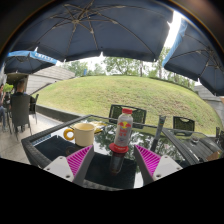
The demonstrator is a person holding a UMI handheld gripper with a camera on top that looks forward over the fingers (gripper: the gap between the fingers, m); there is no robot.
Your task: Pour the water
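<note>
Mug (82,133) on the desk (45,146) left of bottle (122,131), umbrellas (95,28) overhead, gripper (113,158) apart, bottle standing between its fingers

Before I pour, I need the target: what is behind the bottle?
Behind the bottle, off to one side, a yellow mug stands on the glass table; farther back, chairs and a grassy mound. The mug's inside cannot be seen. The bottle stands between the gripper fingers.
</note>
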